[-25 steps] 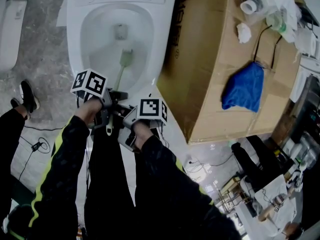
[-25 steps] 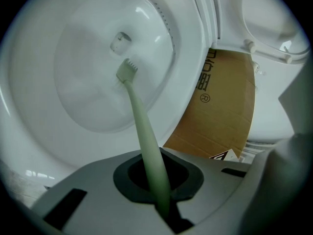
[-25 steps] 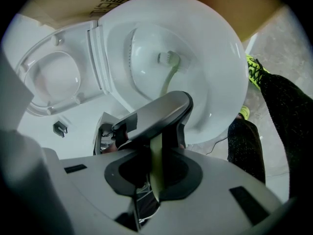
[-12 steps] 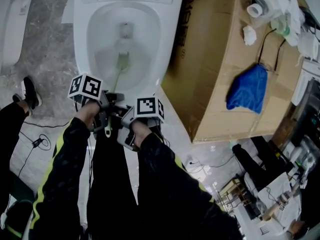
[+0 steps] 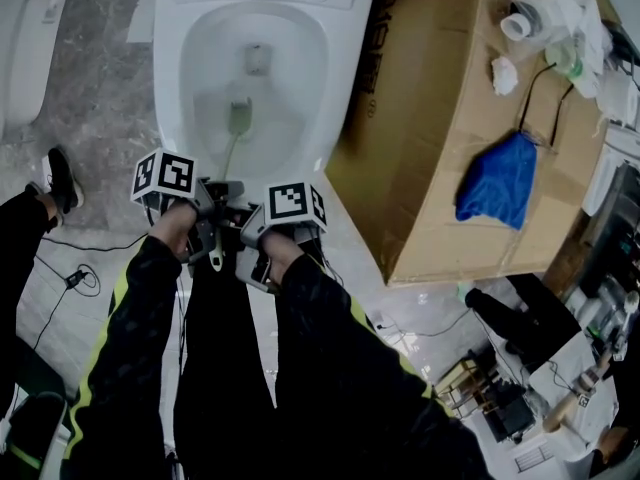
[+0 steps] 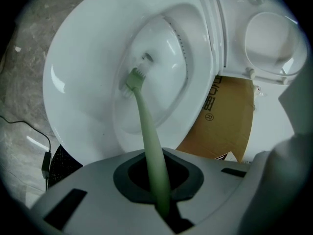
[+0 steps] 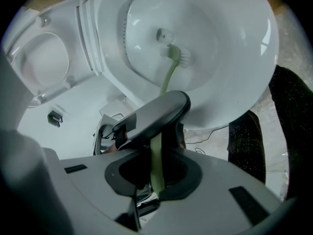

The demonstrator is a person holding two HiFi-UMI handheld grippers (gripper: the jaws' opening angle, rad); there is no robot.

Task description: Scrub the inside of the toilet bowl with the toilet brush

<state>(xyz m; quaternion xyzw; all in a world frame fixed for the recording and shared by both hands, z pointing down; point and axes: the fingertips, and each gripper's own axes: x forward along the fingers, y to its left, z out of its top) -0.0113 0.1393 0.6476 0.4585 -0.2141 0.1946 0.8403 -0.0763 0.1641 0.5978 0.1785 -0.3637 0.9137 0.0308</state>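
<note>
Nearest you, your right gripper (image 7: 154, 173) is pressed onto the tail end of the toilet brush (image 5: 233, 140), the pale green handle pinched between its jaws. Just ahead of it on the same handle sits your left gripper (image 6: 159, 180), its jaws also clamped on the stem. Both hands hang over the near rim of the toilet bowl (image 5: 165, 78).

From there the handle slopes down and away into the bowl. The brush head lies low in the middle, just short of the drain opening at the bottom. You are mid-scrub by the look of it. The next move probably calls for pushing the head against the walls and sweeping it round under the rim, with both grips kept firm so the thin handle does not twist.

Whether the bristles actually press on the porcelain is hard to say — white on white blurs the contact. The end of the handle is hidden behind the right jaws. Beyond the bowl's right rim stands a cardboard box (image 5: 440, 118) with a blue cloth (image 5: 497, 178) on it.
</note>
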